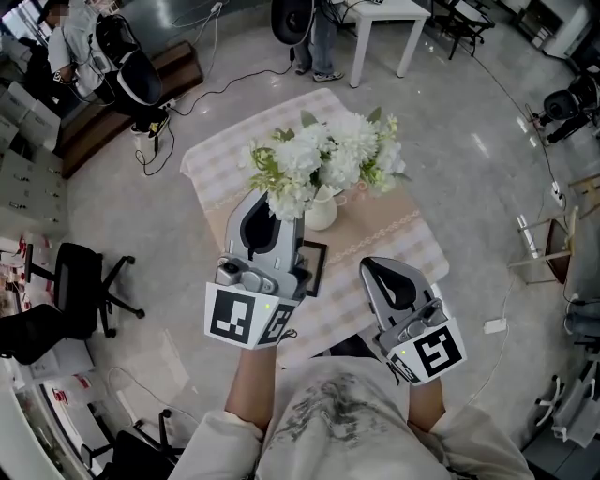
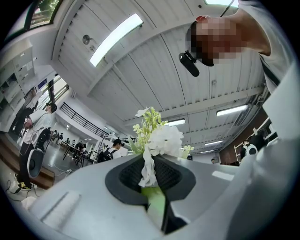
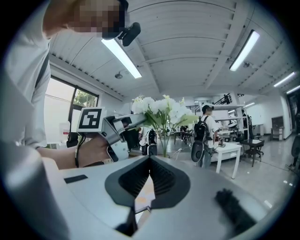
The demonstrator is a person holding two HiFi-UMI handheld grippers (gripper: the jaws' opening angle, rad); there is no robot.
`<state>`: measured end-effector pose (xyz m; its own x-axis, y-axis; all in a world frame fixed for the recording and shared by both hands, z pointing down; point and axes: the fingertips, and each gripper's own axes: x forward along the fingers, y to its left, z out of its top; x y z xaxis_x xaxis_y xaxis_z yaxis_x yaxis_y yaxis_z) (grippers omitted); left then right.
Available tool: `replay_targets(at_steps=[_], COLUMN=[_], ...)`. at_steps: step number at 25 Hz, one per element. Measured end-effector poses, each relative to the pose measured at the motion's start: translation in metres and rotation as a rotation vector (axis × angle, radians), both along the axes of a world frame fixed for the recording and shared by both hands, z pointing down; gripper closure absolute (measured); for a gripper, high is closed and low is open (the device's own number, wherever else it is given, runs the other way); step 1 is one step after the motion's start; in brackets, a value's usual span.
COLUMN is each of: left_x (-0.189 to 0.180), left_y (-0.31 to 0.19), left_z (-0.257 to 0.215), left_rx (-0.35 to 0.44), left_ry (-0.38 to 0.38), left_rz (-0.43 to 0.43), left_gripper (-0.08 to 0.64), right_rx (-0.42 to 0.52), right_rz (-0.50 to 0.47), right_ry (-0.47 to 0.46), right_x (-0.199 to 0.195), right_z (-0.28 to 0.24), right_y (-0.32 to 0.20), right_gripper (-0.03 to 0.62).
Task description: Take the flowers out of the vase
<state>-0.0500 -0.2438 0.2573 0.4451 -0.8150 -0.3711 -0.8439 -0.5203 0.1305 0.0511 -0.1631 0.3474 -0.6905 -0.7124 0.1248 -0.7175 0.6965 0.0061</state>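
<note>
A white vase point(image 1: 321, 211) stands on the cloth-covered table point(image 1: 394, 239) and holds a bunch of white flowers point(image 1: 328, 155) with green leaves. My left gripper point(image 1: 267, 202) reaches into the near left side of the bunch. In the left gripper view it point(image 2: 151, 165) is shut on a green flower stem point(image 2: 157, 201), with the white bloom point(image 2: 161, 140) above the jaws. My right gripper point(image 1: 380, 265) hangs over the near right part of the table, apart from the vase. Its jaws point(image 3: 150, 161) meet with nothing between them. From there the vase point(image 3: 164, 147) and the flowers point(image 3: 161, 108) show ahead.
A dark flat frame point(image 1: 314, 267) lies on the cloth beside my left gripper. A white side table point(image 1: 384, 28) and a standing person are beyond the table. A black office chair point(image 1: 80, 281) is at the left, and cables run over the floor.
</note>
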Motion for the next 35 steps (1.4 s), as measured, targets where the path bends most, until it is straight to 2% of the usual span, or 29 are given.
replay_targets(at_steps=[17,35], left_x=[-0.019,-0.037], left_y=[0.031,0.087], left_z=[0.020,0.051], left_rx=[-0.050,-0.126], left_ry=[-0.059,-0.102], left_rz=[-0.026,-0.010], left_gripper=[0.517,0.517], right_rx=[0.028,0.068], right_rz=[-0.034,-0.057], right_ry=[-0.002,0.002], right_x=[-0.024,-0.046], right_z=[-0.017,-0.026], right_y=[0.020,0.056], right_gripper=[0.575,0.577])
